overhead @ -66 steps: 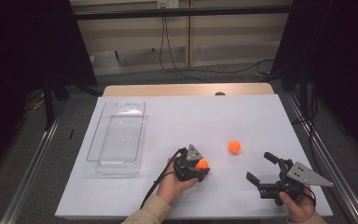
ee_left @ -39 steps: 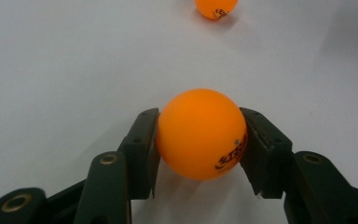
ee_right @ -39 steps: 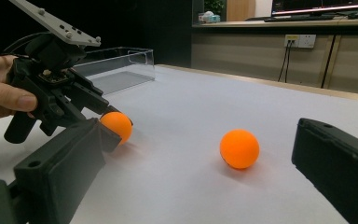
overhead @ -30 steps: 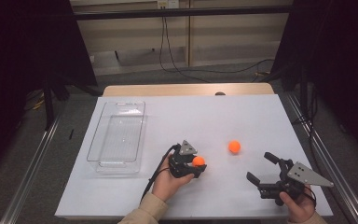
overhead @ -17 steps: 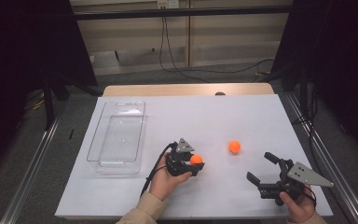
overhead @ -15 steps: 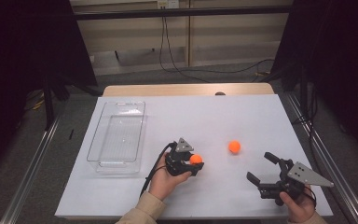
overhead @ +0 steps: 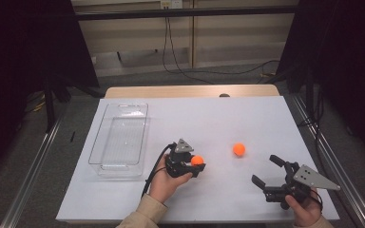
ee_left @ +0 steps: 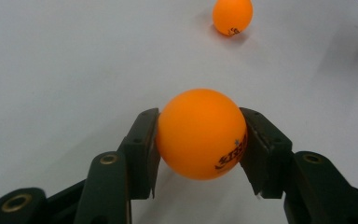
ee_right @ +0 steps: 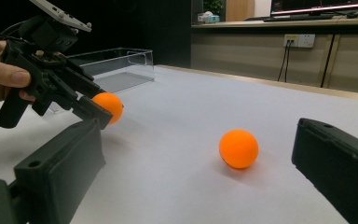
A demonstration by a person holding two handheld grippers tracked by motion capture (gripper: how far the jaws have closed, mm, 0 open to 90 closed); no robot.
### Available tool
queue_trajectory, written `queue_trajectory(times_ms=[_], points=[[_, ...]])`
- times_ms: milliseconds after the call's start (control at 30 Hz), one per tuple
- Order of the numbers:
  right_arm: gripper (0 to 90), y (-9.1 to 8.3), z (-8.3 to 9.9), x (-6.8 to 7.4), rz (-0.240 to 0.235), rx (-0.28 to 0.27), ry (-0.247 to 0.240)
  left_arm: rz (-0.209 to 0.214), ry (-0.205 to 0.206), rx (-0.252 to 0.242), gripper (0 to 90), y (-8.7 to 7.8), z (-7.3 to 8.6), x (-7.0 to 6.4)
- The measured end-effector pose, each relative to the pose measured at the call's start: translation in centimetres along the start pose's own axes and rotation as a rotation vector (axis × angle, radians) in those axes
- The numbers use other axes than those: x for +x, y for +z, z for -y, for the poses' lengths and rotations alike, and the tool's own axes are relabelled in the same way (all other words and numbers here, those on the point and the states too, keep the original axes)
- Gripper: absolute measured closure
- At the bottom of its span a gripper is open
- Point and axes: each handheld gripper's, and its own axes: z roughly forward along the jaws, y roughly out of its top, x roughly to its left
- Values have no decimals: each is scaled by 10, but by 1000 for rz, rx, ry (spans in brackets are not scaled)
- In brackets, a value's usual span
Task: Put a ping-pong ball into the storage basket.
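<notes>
A: We log the left tongs [overhead: 196,166] clamped on a small orange plastic ball [overhead: 197,160], one black jaw pressed to each side of it. In the left gripper view the ball [ee_left: 200,133] sits squarely between the jaws, its printed mark turned low and to the right.

B: Position? We place it near the middle of the white-covered bench [overhead: 209,118], just right of the clear rectangular plastic tray [overhead: 121,140]. In the right gripper view the ball appears held a little above the surface.

A: Agreed. We record a second orange ball [overhead: 239,149] lying loose on the bench, apart from the held one and between the two hands.

B: The right tongs [overhead: 268,173] rest near the front right of the bench, jaws spread wide, gripping nothing. In the right gripper view the loose ball [ee_right: 238,148] lies ahead of them, between the jaw lines, untouched.

A: Tray holds nothing that we can make out.
</notes>
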Motion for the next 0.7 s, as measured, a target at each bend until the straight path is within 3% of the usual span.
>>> queue_trajectory(times_ms=[700], points=[[17, 1, 1, 0, 7, 6, 3, -17, -18, -23, 509, -17, -4, 7]])
